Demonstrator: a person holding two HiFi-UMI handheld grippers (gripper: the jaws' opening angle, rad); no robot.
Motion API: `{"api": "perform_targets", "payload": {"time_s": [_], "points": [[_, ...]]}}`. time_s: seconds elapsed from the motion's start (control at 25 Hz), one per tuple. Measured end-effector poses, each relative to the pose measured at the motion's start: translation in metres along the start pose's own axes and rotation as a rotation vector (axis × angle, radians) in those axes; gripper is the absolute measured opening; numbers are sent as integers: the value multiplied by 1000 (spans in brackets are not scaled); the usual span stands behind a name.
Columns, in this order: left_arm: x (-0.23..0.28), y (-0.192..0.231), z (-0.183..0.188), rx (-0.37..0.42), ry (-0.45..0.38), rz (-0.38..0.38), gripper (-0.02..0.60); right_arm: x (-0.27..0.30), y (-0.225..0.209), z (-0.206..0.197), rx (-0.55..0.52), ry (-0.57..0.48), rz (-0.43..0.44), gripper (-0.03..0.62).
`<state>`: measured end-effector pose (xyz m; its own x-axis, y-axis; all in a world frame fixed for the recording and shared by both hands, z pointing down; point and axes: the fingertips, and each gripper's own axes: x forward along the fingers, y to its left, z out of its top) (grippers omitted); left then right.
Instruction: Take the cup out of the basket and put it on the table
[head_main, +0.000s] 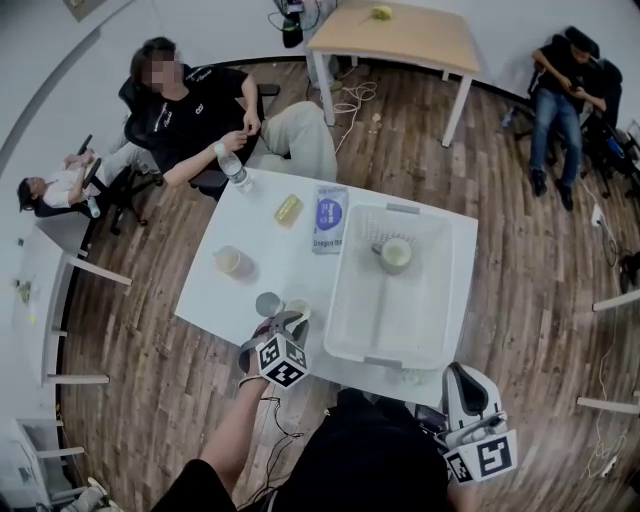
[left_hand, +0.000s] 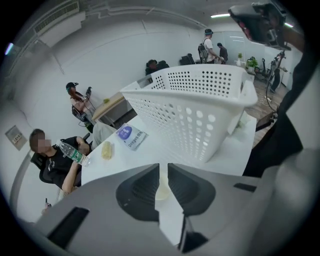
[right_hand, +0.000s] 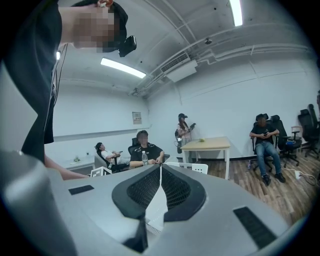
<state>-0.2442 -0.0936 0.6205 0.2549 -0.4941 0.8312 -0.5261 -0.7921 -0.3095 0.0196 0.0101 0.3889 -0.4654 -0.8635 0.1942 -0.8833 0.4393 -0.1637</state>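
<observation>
Cup (head_main: 395, 255) stands upright, mouth up, in the far half of the basket (head_main: 395, 325), about midway between the basket's side walls. The left gripper (head_main: 287, 322), its jaws a narrow gap apart and gripping nothing, hangs just outside the basket's left wall near the front corner, so the cup lies over that wall, farther on and to the right. The right gripper (head_main: 462, 385), jaws together and empty, waits off the basket's front right corner, seemingly no nearer.

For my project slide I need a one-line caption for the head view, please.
A cup sits in the white basket on the table; the left hand-held gripper hovers beside the basket.
</observation>
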Motion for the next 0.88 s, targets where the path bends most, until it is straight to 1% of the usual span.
{"api": "perform_targets", "payload": {"time_s": [0.12, 0.24, 0.48, 0.56, 0.68, 0.76, 0.88], "points": [[-23, 6, 19, -30, -57, 39, 40, -2, -1, 2, 0, -13, 19, 26], [-47, 10, 41, -77, -129, 63, 17, -5, -3, 3, 1, -25, 38, 26], [-98, 14, 96, -213, -329, 68, 9, -9, -9, 9, 5, -52, 79, 26], [-115, 11, 117, -248, -409, 60, 9, -11, -12, 10, 6, -59, 87, 26], [-135, 2, 146, -291, -517, 28, 9, -15, -17, 9, 8, -65, 96, 26], [-144, -6, 163, -305, -568, 7, 9, -17, -20, 10, 10, -70, 101, 26], [-154, -21, 184, -318, -624, -29, 9, -21, -26, 10, 13, -75, 105, 26]]}}
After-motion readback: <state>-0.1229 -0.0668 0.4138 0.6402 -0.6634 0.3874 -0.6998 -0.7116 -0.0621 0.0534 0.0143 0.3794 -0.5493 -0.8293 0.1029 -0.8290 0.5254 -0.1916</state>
